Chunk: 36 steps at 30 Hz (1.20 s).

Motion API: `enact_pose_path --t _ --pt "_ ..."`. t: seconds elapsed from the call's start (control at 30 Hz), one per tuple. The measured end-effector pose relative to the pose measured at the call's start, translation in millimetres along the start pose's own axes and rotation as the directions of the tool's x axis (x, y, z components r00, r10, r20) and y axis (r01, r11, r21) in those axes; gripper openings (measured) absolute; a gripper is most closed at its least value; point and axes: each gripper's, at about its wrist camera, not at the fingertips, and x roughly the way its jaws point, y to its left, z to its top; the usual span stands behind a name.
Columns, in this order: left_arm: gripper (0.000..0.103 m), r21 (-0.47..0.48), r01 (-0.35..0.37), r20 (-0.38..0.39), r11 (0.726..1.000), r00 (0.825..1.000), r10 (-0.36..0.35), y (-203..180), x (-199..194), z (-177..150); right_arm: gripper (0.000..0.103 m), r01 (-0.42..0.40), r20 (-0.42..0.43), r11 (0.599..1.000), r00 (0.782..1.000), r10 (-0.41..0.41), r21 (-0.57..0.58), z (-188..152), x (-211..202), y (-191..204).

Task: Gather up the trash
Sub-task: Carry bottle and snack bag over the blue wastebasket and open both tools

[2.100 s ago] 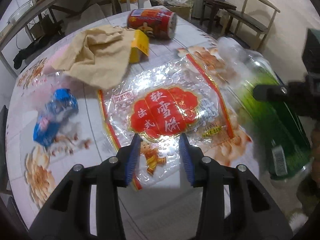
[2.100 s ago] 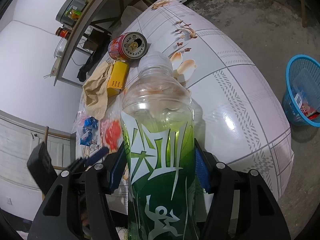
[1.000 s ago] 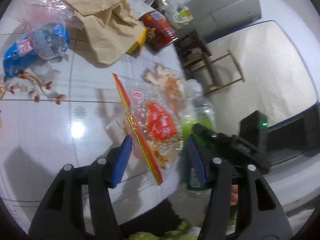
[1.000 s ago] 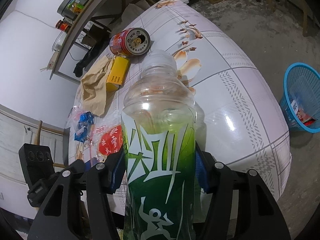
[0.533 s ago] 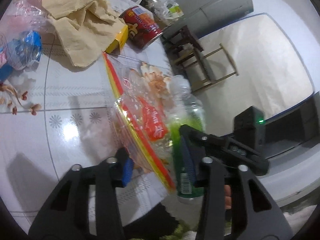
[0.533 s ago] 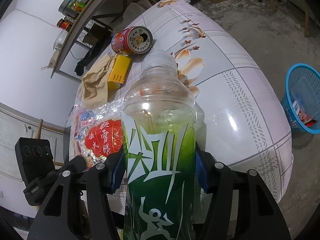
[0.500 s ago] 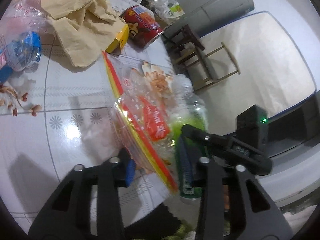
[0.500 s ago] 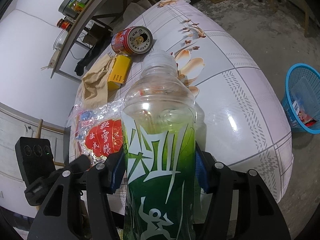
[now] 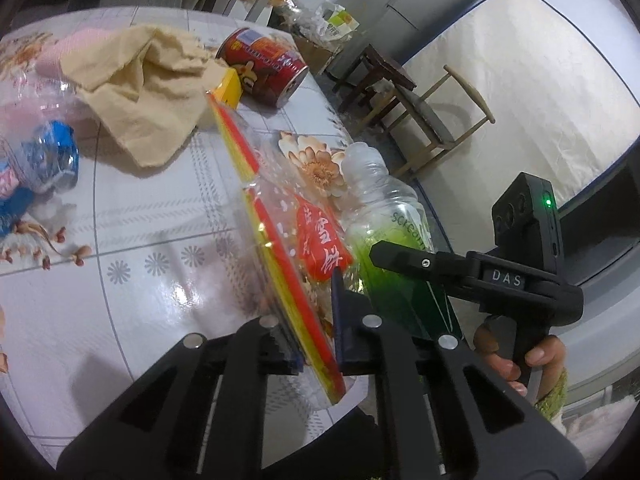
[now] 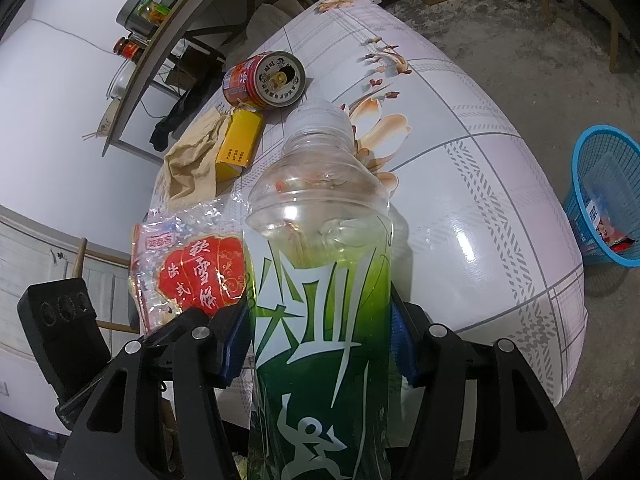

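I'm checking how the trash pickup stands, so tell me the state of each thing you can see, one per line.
Left gripper: jaws just closed, pinching the snack wrapper's edge.
Snack wrapper: lifted on edge off the table.
Right gripper: clamped on the bottle.
Bottle: held, capped, looks empty.
Red can: lying on its side, opened.
Cloth: crumpled on the table.
Yellow box: lying flat.
Blue basket: on the floor, some trash inside.
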Motion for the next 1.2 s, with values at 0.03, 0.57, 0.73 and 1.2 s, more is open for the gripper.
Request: enact_pose_path --t 0.03,0.57,0.73,1.2 --pt "0.008 0.005 -0.001 0.006 1.0 1.0 0.001 -0.8 -1.6 0.2 0.057 -0.002 -0.002 1.0 1.0 0.002 0.003 -0.1 -0.4 -0.2" --pt "0.005 0.068 0.011 0.088 0.998 0.996 -0.017 -12.6 -31.8 14.5 0.057 -0.094 0.025 0.994 0.995 0.093 0.056 1.1 -20.0 -11.9" --pt "0.005 0.106 0.028 0.094 0.994 0.995 -0.038 -28.1 -31.5 25.4 0.057 -0.129 0.05 0.988 0.991 0.126 0.081 0.2 -32.6 -22.7" --pt "0.005 0.284 0.14 -0.079 0.949 0.989 -0.122 -137.5 57.3 55.7 0.057 -0.137 0.278 0.947 0.959 0.053 0.292 -15.2 -134.3 -131.5"
